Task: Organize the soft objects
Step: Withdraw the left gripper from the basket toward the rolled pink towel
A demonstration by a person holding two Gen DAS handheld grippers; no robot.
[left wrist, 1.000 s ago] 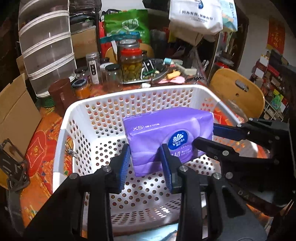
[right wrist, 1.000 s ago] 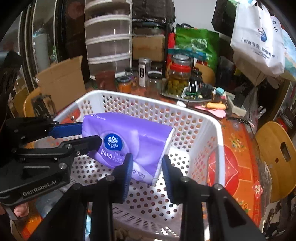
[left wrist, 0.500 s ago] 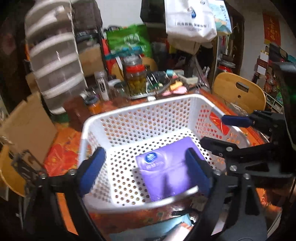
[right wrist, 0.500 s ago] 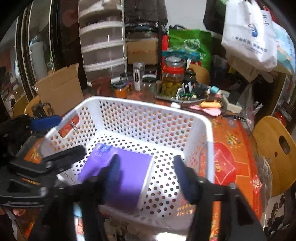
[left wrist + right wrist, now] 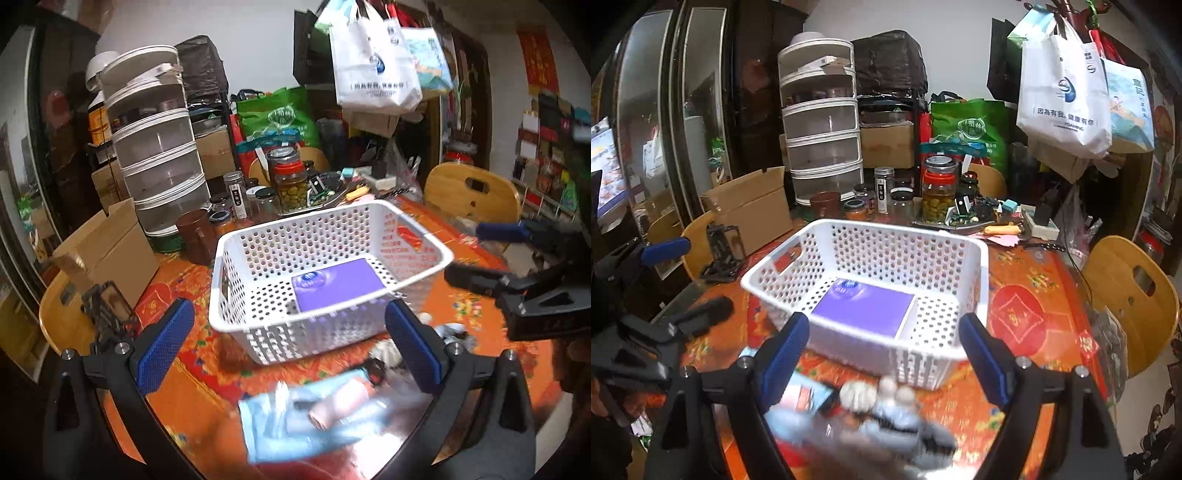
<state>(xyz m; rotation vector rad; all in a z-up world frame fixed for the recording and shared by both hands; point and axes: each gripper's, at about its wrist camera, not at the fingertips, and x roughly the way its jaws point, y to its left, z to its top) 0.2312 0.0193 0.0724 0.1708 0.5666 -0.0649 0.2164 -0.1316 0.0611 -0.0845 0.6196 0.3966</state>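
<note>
- Purple tissue pack (image 5: 334, 284) lying flat on the floor of the white perforated basket (image 5: 413, 242), toward the near wall; flat and low so that more soft items could go in beside or on top, by judgement.
- Left gripper (image 5: 291, 349) spread wide, jaws just opened, nothing between the blue pads (image 5: 162, 347); sitting outside the basket's near wall and clear of it.
- Right gripper (image 5: 886, 360) likewise spread wide, jaws just opened, empty; also on the near side of the basket, not touching it.
- Both tongs free of the pack: release step judged done, next pick likely from the heap in front of the basket.
- Left view only: light blue cloth (image 5: 273, 424) with a pinkish roll (image 5: 340, 404) lying on it, just in front of the basket on the orange patterned tablecloth (image 5: 192, 373); right gripper's black frame beside the basket's right end.
- Right view only: a blurred grey-blue and white soft bundle (image 5: 882, 410) in front of the basket, identity unclear; bare perforated floor to the right of the pack; left gripper's frame off the basket's left end.
- Jars and a stacked drawer unit (image 5: 822, 125) standing behind the basket, well apart from the tongs.
</note>
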